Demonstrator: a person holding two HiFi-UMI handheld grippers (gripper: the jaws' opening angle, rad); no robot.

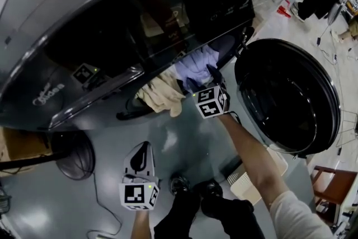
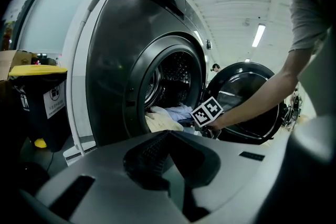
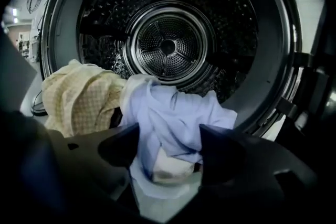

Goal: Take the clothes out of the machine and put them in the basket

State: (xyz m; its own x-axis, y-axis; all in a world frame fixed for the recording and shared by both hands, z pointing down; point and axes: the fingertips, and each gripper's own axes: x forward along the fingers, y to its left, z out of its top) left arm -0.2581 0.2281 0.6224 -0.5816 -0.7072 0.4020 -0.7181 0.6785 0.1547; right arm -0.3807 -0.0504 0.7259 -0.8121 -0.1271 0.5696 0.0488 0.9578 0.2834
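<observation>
The front-loading machine [image 1: 112, 36] stands with its round door [image 1: 291, 95] swung open to the right. A light blue garment [image 3: 173, 113] and a yellow checked one [image 3: 79, 97] spill over the drum's lip [image 3: 262, 113]. My right gripper [image 3: 169, 139] is at the drum mouth, shut on a bunched fold of the blue garment [image 1: 196, 63]. My left gripper [image 1: 145, 148] hangs lower, in front of the machine and apart from the clothes, its jaws together and empty. From the left gripper view, the yellow garment [image 2: 160, 122] droops out of the opening.
A white slatted basket [image 1: 246, 184] sits on the floor under the door, by the person's shoes [image 1: 179, 184]. A floor fan [image 1: 75, 154] and a cardboard box [image 1: 17, 145] lie to the left. A black bin with a yellow lid [image 2: 39, 97] stands beside the machine.
</observation>
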